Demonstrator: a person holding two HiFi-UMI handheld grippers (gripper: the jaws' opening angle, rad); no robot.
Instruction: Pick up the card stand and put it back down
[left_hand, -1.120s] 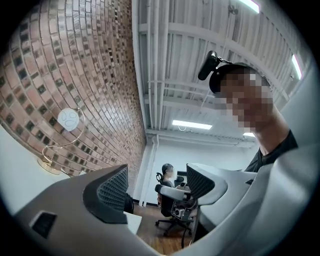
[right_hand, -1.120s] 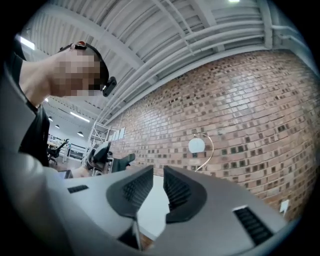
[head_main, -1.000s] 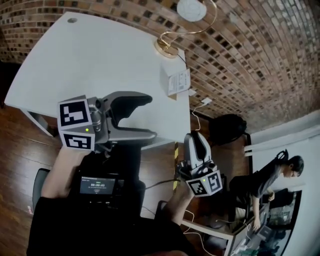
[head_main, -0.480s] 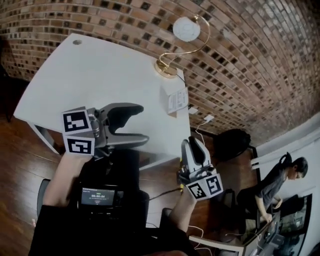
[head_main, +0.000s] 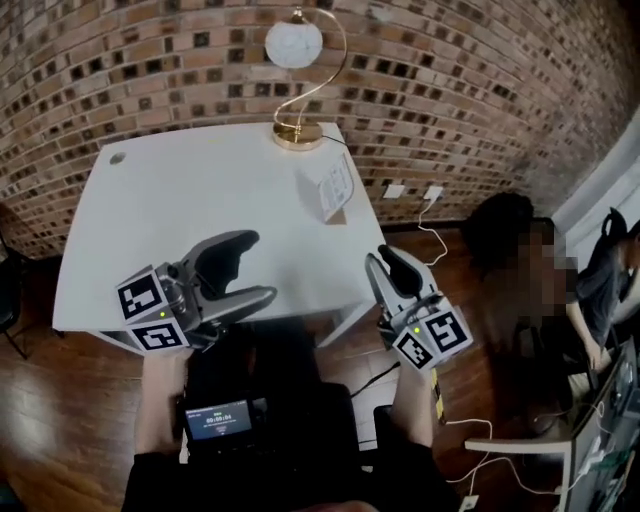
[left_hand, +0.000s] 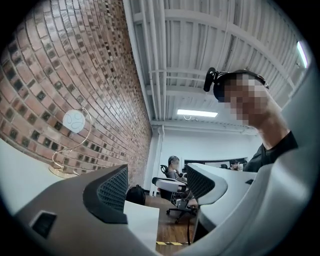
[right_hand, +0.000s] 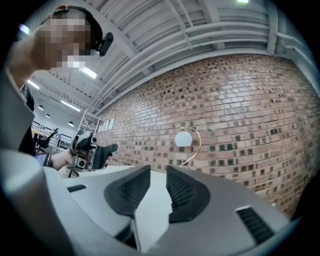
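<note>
The card stand (head_main: 333, 188), a small white tilted holder with a printed card, stands near the right edge of the white table (head_main: 190, 200). My left gripper (head_main: 258, 265) hovers over the table's front edge, jaws wide open and empty; in its own view the left gripper (left_hand: 156, 185) frames only the table corner and the room. My right gripper (head_main: 380, 258) is off the table's front right corner, well short of the stand. Its pads stand a narrow gap apart with nothing between them, as the right gripper (right_hand: 158, 175) shows in its own view.
A gold curved lamp (head_main: 295, 45) with a white globe stands at the table's back by the brick wall. Wall sockets with a cable (head_main: 410, 192) and a black bag (head_main: 500, 225) are to the right, where a person (head_main: 610, 270) works. A small screen device (head_main: 220, 420) sits at my waist.
The head view has swung round, so the table and lamp now face me squarely. The right gripper has shifted slightly near the table's front right corner. The left gripper has kept its place.
</note>
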